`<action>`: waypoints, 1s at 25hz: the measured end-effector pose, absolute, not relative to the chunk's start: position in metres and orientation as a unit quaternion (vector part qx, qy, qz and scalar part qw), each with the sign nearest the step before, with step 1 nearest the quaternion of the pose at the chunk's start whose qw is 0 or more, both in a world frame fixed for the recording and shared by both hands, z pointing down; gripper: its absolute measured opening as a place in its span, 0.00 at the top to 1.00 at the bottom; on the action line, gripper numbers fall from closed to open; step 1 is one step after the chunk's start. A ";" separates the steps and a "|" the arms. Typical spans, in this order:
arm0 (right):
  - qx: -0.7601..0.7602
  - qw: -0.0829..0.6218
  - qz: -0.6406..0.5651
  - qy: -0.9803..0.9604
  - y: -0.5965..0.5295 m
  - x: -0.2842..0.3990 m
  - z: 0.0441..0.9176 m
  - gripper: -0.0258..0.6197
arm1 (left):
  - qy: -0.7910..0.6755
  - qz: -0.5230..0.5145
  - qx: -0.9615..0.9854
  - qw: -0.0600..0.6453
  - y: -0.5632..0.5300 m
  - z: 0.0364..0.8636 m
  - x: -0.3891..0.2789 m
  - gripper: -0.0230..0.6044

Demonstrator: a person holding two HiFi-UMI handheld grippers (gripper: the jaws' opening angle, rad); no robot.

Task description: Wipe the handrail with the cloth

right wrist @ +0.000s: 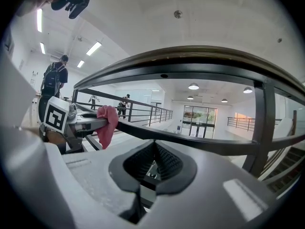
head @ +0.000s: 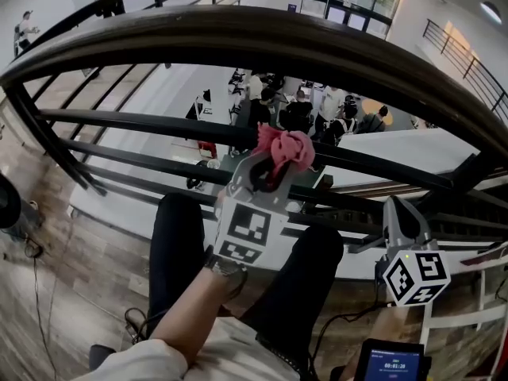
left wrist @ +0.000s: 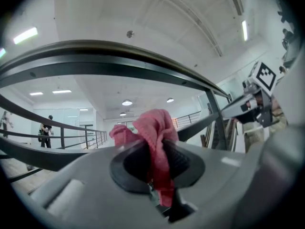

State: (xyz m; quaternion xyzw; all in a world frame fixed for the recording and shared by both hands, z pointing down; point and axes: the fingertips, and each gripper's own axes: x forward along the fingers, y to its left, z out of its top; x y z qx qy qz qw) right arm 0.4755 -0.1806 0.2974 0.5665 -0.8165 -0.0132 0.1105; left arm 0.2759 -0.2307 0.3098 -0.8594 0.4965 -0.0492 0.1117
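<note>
The handrail [head: 262,42] had a brown top with a smooth, glossy sheen, over dark, satin-finished metal bars [head: 143,121]. The cloth [left wrist: 155,137] was pink, soft and coarsely knitted, matt all over. The left gripper [left wrist: 159,163] and the right gripper [right wrist: 154,163] both had shells of pale grey, matt, faintly grainy plastic, with black ribbed pads [right wrist: 167,163] that looked rubbery. The floor [head: 71,260] showed wood-grain planks with a dull finish. The person's trousers [head: 178,244] were plain black cloth.
</note>
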 end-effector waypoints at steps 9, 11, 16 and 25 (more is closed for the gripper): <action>0.571 0.118 -0.010 -0.812 -0.175 0.464 0.300 0.96 | 0.506 -0.047 -0.854 0.110 -0.229 0.306 0.251 0.85; 0.574 0.119 -0.009 -0.810 -0.174 0.455 0.302 0.96 | 0.505 -0.046 -0.855 0.110 -0.229 0.308 0.241 0.85; 0.577 0.118 -0.012 -0.808 -0.169 0.444 0.302 0.96 | 0.498 -0.048 -0.859 0.111 -0.231 0.310 0.232 0.85; 0.559 0.128 -0.030 -0.819 -0.169 0.418 0.305 0.96 | 0.492 -0.053 -0.863 0.104 -0.233 0.314 0.230 0.85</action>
